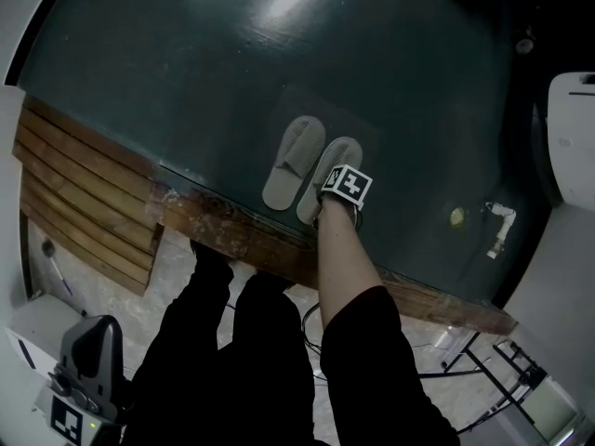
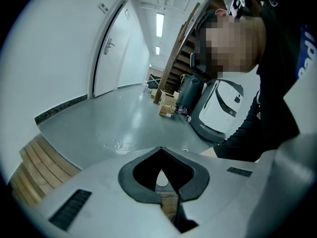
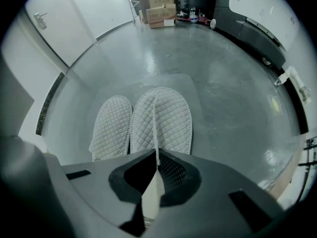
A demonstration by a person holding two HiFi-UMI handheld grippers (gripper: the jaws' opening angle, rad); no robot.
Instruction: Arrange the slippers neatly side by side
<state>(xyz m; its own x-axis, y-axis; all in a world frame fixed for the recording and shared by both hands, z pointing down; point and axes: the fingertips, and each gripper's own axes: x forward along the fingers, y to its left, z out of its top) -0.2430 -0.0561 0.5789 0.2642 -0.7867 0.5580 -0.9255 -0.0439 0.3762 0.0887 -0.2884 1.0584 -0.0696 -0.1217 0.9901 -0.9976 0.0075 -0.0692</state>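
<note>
Two pale quilted slippers lie side by side on the dark green floor, toes pointing away from me. The left slipper [image 1: 291, 163] [image 3: 111, 128] lies free. My right gripper [image 1: 327, 188] [image 3: 156, 155] is shut on the near end of the right slipper [image 1: 337, 156] [image 3: 173, 120], and a raised fold runs up its middle from the jaws. The two slippers touch along their inner edges. My left gripper [image 1: 79, 390] [image 2: 159, 150] hangs low at my left side, away from the slippers, its jaws shut with nothing between them.
A wooden edge [image 1: 244, 236] borders the floor just behind the slippers, and wooden steps [image 1: 79, 189] drop away at the left. A white appliance [image 1: 574, 128] stands at the right. A small yellow thing [image 1: 456, 216] and a white fitting [image 1: 502, 227] lie on the floor right of the slippers.
</note>
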